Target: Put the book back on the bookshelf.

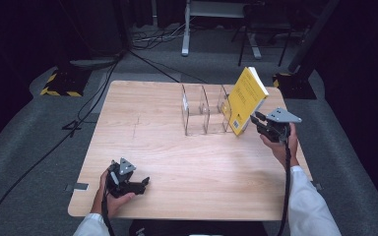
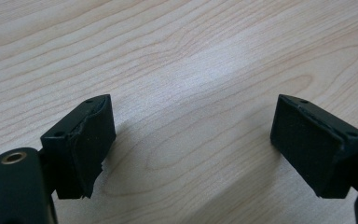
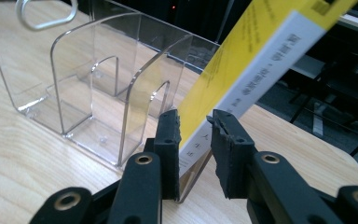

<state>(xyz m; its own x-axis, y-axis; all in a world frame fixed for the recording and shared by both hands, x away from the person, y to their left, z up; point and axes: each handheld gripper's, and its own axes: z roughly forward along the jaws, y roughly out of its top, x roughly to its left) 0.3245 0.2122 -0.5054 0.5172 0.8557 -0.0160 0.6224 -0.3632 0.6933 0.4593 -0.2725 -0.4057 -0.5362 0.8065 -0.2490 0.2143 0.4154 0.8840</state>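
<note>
A yellow book (image 1: 246, 98) with a white spine (image 3: 261, 70) tilts up to the right, its lower end at the right-hand slot of a clear plastic file rack (image 1: 202, 115). My right gripper (image 1: 257, 119) is shut on the lower end of the book's spine; in the right gripper view (image 3: 196, 135) both pads press on it just beside the rack's (image 3: 98, 93) last divider. My left gripper (image 1: 145, 183) lies at the table's front left, held in a hand. Its jaws (image 2: 191, 140) stand wide open with only bare wood between them.
The wooden table (image 1: 167, 162) has room between the rack and the front edge. The rack's other slots hold nothing. Behind the table, on the grey floor, are cables (image 1: 147, 42), a white stand leg (image 1: 186, 34) and yellow-black striped bases (image 1: 59, 88).
</note>
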